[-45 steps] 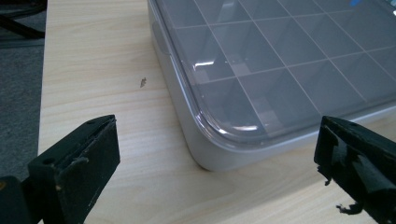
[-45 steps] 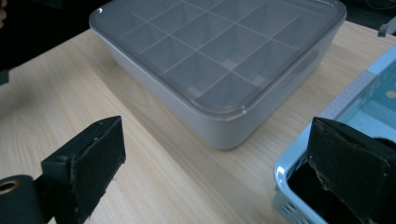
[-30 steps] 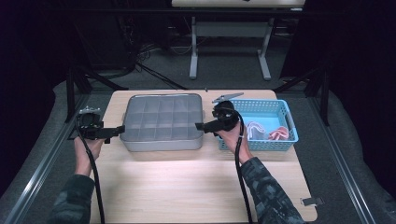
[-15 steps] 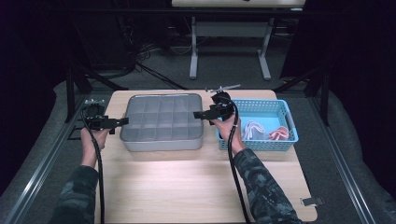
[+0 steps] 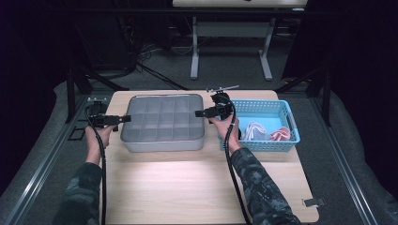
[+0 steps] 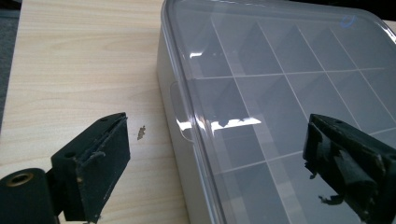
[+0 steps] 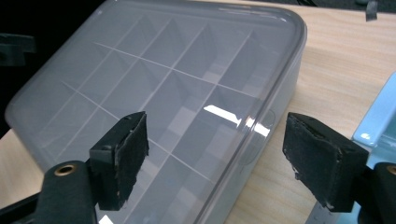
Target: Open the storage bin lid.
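Tools, left and right, jaws apart and just narrowing, flank the lidded compartment box; next, probably, gripping its lid edges.

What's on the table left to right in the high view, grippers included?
left gripper → grey compartment box → right gripper → blue basket with pale and pink cloth items inside.

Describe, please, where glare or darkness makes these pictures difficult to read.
High view: the surroundings are very dark, and a bright patch lies on the table before the compartment box. Left gripper view: white glare streaks on the clear lid. Right gripper view: similar glare near the lid's edge; the top left corner is black.
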The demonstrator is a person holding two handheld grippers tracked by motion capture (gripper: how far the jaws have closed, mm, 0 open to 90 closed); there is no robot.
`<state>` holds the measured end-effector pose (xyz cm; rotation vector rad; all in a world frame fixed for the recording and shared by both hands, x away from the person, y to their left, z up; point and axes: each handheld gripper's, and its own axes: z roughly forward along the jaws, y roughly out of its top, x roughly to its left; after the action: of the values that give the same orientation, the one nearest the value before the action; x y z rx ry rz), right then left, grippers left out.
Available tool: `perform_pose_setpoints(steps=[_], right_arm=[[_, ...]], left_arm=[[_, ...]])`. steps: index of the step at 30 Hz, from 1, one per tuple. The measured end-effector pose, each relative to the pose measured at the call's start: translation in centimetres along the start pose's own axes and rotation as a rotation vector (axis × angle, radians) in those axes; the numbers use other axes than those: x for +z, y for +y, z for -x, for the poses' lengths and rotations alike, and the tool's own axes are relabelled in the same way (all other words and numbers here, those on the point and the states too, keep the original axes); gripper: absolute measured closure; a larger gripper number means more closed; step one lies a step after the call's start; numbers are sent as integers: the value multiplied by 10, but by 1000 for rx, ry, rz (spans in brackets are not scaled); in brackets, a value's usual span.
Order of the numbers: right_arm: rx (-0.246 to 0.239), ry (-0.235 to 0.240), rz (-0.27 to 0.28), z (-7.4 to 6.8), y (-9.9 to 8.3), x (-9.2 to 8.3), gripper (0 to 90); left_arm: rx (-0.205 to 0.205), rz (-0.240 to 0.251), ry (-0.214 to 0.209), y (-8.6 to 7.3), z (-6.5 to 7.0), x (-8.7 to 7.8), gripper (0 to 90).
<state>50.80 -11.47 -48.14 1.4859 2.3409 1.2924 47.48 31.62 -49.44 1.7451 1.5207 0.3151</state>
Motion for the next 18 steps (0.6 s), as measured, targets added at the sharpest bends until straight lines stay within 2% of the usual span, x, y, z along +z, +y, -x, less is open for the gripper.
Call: perform_pose_setpoints(steps=[3, 9, 10, 11, 18], right_arm=[[30, -16, -18, 3, -2, 8, 269], [47, -36, -39, 5, -3, 15, 307], [54, -36, -50, 6, -3, 17, 316], [59, -36, -50, 7, -3, 18, 320], [97, -38, -47, 9, -5, 23, 368]], left_arm=[[-7, -7, 0, 0, -3, 4, 113], [-16, -14, -2, 0, -6, 8, 143], [-53, -1, -30, 2, -9, 8, 150], [-61, 2, -33, 3, -9, 8, 154], [-53, -8, -9, 7, -6, 13, 235]])
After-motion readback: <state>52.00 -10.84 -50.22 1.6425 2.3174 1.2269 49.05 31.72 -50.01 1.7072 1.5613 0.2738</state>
